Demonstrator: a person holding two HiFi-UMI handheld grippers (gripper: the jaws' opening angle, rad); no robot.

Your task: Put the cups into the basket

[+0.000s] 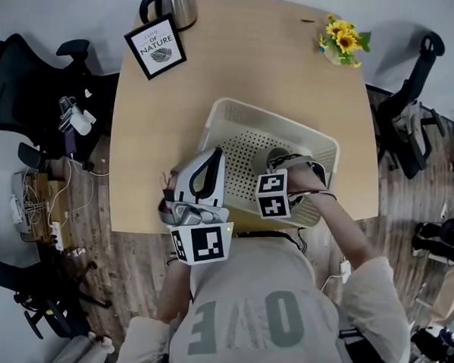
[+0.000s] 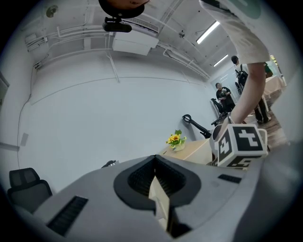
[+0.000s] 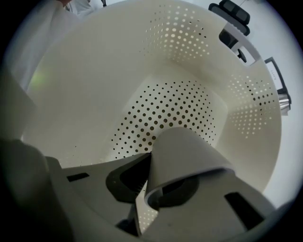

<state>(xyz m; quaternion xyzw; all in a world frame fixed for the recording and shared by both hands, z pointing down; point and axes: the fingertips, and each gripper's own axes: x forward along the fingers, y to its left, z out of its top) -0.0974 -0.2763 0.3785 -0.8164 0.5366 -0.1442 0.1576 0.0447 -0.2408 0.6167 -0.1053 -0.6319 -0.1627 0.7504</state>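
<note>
Right gripper view: cup (image 3: 187, 151) within right hand-held gripper (image 3: 144, 182)

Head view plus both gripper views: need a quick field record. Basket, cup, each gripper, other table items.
basket: cream, perforated, on the table; its floor is bare where it shows
cup: pale, inside the basket; contact with the floor cannot be told
right gripper: points down into the basket, jaws pinching the cup's wall
left gripper: level, at the table's near edge, jaws close together, no cup
other items: kettle, framed sign, sunflower pot, all at the far edge
</note>
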